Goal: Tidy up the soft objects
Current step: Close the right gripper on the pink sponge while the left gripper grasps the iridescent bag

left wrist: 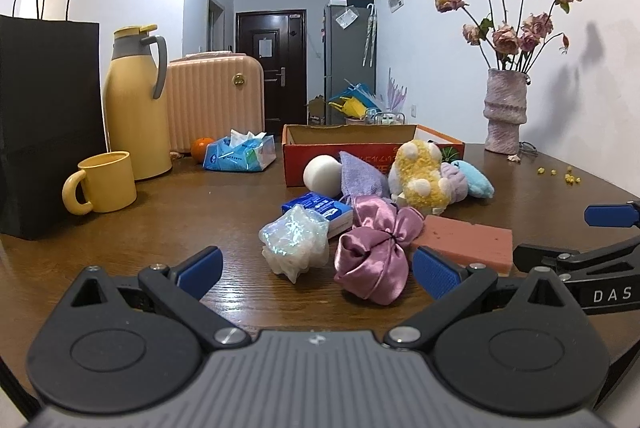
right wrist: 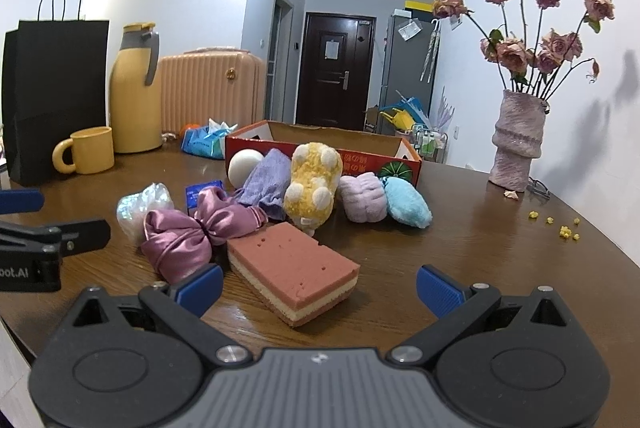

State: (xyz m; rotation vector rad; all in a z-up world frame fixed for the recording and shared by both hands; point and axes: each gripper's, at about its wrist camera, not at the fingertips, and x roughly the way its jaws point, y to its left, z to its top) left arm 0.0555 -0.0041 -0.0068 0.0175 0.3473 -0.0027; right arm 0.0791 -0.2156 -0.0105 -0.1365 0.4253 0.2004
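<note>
1. Left wrist view: the left gripper (left wrist: 318,270) hovers low over the brown wooden table (left wrist: 180,228), its blue-padded fingers (left wrist: 200,270) spread wide with nothing between them. Just ahead lie an iridescent plastic-wrapped bundle (left wrist: 294,238) and a pink satin scrunchie (left wrist: 376,252), side by side. Behind them are a blue tissue packet (left wrist: 320,208), a white ball (left wrist: 322,175), a lavender knit cloth (left wrist: 360,178), a yellow-and-white plush toy (left wrist: 420,174), a lilac fluffy roll (left wrist: 456,180) and a light blue plush (left wrist: 478,180), all clustered in front of an open red cardboard box (left wrist: 372,150). A pink sponge (left wrist: 468,240) lies right of the scrunchie. The right gripper (left wrist: 600,240) enters at the right edge.

2. Right wrist view: the right gripper (right wrist: 320,288) is likewise wide open and holds nothing. The layered pink sponge (right wrist: 294,268) lies on the table directly ahead, between the finger lines but untouched. The scrunchie (right wrist: 196,232) sits just left of it, the plush toy (right wrist: 314,184) behind it. A yellow mug (right wrist: 86,150), yellow thermos (right wrist: 134,88) and black paper bag (right wrist: 56,92) stand far left; a vase of dried roses (right wrist: 516,144) stands right.
</note>
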